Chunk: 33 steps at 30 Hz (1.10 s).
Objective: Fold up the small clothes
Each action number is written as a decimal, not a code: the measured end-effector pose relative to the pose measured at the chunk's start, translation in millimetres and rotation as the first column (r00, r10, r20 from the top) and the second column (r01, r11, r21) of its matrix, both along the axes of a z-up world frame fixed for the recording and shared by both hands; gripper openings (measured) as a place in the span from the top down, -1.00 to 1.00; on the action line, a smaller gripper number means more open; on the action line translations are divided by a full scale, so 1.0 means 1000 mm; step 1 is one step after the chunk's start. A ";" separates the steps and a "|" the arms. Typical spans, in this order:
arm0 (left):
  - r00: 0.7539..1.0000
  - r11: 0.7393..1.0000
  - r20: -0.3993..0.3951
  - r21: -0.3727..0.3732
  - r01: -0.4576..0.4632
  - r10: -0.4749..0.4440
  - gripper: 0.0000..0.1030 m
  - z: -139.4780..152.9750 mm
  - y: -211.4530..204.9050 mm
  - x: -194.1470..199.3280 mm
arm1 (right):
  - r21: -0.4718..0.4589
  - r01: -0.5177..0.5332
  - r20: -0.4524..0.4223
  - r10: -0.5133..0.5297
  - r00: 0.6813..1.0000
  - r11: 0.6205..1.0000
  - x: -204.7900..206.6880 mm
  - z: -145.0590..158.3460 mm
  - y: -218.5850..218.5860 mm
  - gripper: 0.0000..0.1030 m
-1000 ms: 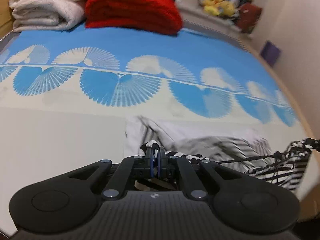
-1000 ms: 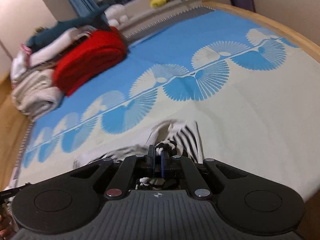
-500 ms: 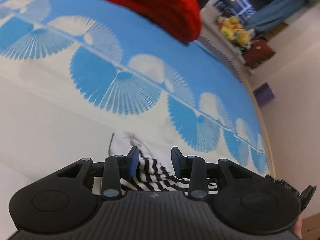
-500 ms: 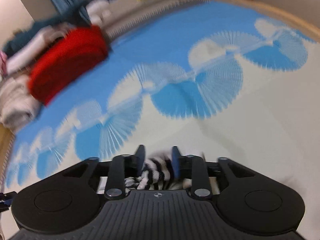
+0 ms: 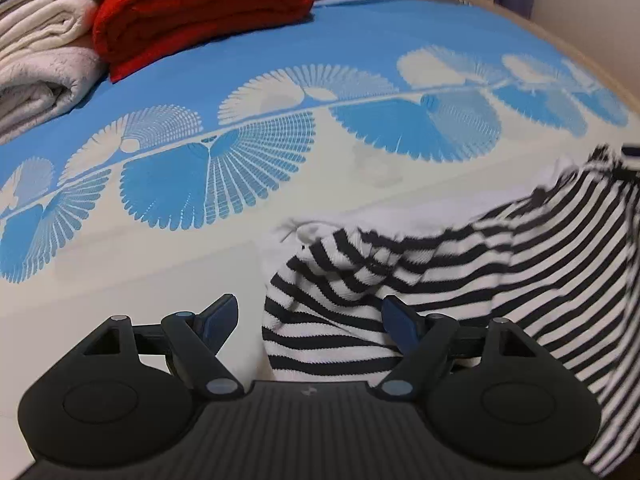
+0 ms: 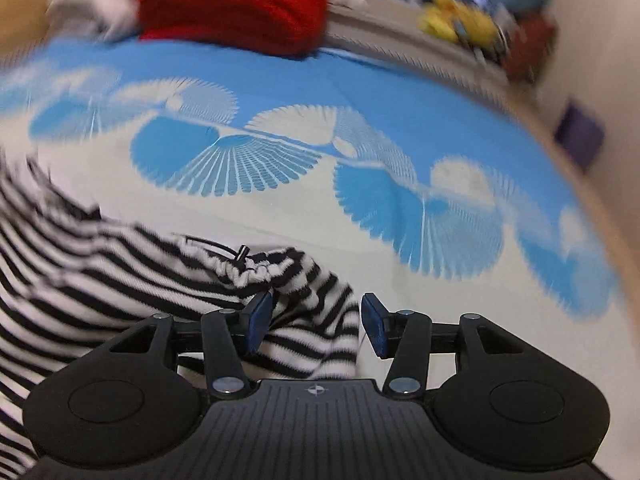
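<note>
striped garment [image 5: 460,264]: soft knit cloth | red blanket [image 5: 200,8]: fuzzy | tool [image 5: 310,320]: matt plastic

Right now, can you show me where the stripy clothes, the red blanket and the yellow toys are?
Stripy clothes [image 5: 460,264]: left wrist view, on the striped fabric's middle.
Red blanket [image 5: 200,4]: left wrist view, on the folded top.
Yellow toys [image 6: 460,24]: right wrist view, on the blurry yellow body.

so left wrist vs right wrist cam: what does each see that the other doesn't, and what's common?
Left wrist only: the left gripper, jaws just opened, and the folded white towels.

Right wrist only: the right gripper, jaws just opened with cloth loose between them, a black drawstring and yellow plush toys.

Both: the striped garment, red blanket and blue patterned bedspread.
</note>
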<state>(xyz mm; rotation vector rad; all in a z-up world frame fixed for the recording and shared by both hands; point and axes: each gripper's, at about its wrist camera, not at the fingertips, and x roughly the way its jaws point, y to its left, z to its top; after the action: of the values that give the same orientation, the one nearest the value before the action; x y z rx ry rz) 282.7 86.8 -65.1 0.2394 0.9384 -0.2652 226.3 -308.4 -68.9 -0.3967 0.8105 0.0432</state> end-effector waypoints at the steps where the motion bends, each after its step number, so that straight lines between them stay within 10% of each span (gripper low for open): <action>1: 1.000 1.000 0.010 0.017 0.005 -0.005 -0.61 -0.004 -0.002 0.002 | -0.019 -0.025 -0.006 0.025 1.000 1.000 0.002 -0.004 0.005 -0.01; 7: 0.998 1.000 0.052 -0.010 0.026 -0.025 -0.25 -0.005 -0.009 0.016 | -0.072 -0.098 -0.039 0.096 0.995 0.993 0.019 -0.020 0.017 -0.01; 10: 0.998 0.997 0.031 -0.039 0.062 -0.061 0.68 -0.006 -0.011 0.022 | -0.068 -0.121 -0.046 0.118 0.992 0.990 0.026 -0.022 0.018 0.30; 11: 0.997 0.997 0.030 -0.037 0.073 -0.072 0.87 -0.005 -0.011 0.024 | -0.055 -0.125 -0.051 0.122 0.991 0.991 0.028 -0.021 0.017 0.70; 14: 0.992 0.996 0.127 -0.087 0.030 -0.019 0.89 0.018 0.002 0.026 | -0.020 -0.106 0.006 0.106 0.994 0.994 0.031 -0.004 0.011 0.92; 17: 0.969 0.972 0.220 -0.224 -0.066 0.116 0.89 0.039 0.021 0.032 | 0.219 0.013 0.160 -0.049 0.986 0.976 0.035 0.040 -0.016 0.93; 20: 0.964 0.984 0.244 -0.165 -0.066 0.105 0.89 0.034 0.004 0.042 | 0.247 0.075 0.230 -0.134 0.964 0.966 0.045 0.046 -0.019 0.93; 33: 0.975 0.973 -0.126 -0.120 -0.198 0.183 0.66 -0.039 0.009 0.091 | -0.029 0.164 -0.116 -0.167 0.979 0.986 0.098 -0.056 0.010 0.92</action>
<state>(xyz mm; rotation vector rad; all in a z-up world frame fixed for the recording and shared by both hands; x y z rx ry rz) 373.3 96.2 -103.6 0.0113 1.0453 -0.1632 324.3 -298.3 -124.8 -0.3461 0.9593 -0.0974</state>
